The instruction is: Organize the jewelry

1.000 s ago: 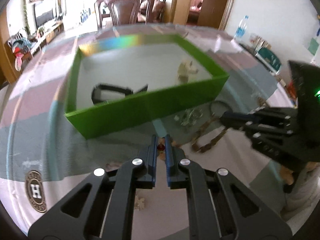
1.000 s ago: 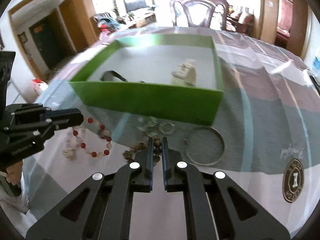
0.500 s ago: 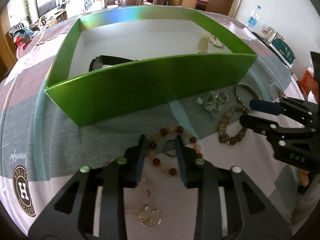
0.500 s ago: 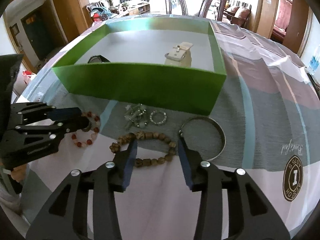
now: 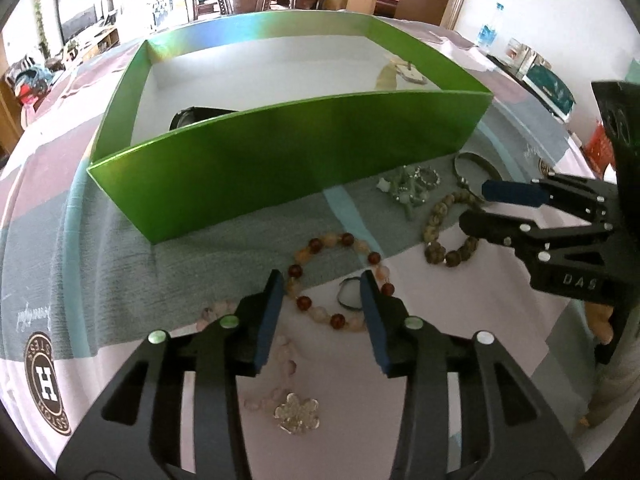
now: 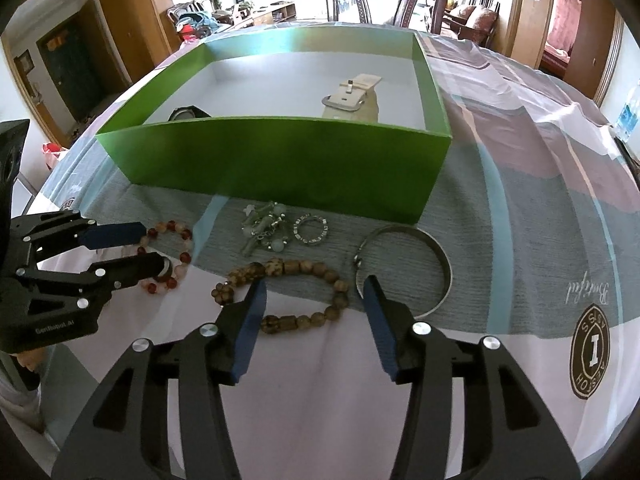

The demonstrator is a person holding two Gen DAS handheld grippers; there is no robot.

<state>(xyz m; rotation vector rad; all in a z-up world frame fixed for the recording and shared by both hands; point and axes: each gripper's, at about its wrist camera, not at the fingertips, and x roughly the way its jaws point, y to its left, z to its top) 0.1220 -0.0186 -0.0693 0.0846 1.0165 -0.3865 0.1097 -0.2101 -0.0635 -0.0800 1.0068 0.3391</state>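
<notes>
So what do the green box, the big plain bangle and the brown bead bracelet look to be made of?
Green box: thin card by the look, with a glossy green outside, a white inside and a rainbow sheen on its far wall. Big plain bangle: likely metal, a thin silver band with a bright polished edge. Brown bead bracelet: matte, mottled tan beads, perhaps wood or seed; hard to tell which.

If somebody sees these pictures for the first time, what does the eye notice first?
First, the bright green box in the middle of the table. Next, the jewelry before it: the wooden bead bracelet between the open right gripper fingers, and the red bead bracelet at the open left gripper.
</notes>
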